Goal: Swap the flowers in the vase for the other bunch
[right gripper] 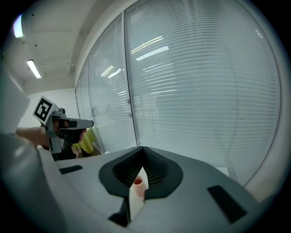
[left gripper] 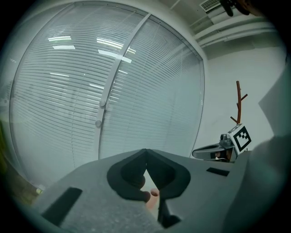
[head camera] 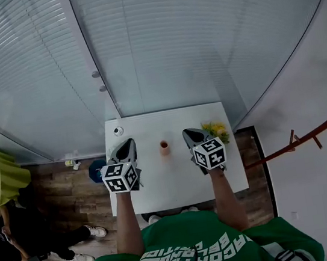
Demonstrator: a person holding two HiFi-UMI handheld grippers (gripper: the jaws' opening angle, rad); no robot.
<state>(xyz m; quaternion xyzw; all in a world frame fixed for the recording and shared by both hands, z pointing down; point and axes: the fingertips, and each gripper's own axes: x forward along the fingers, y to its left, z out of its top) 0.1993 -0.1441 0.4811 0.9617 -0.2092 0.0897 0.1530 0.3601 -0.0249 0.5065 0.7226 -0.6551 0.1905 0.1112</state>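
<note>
Vase on white table by glass wall; left tongs and right tongs closed, empty

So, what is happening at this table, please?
A person in a green shirt holds a gripper in each hand over a white table. The left gripper and right gripper are both shut and empty, either side of a small orange vase with no flowers in it. A yellow flower bunch lies by the right gripper.
</note>
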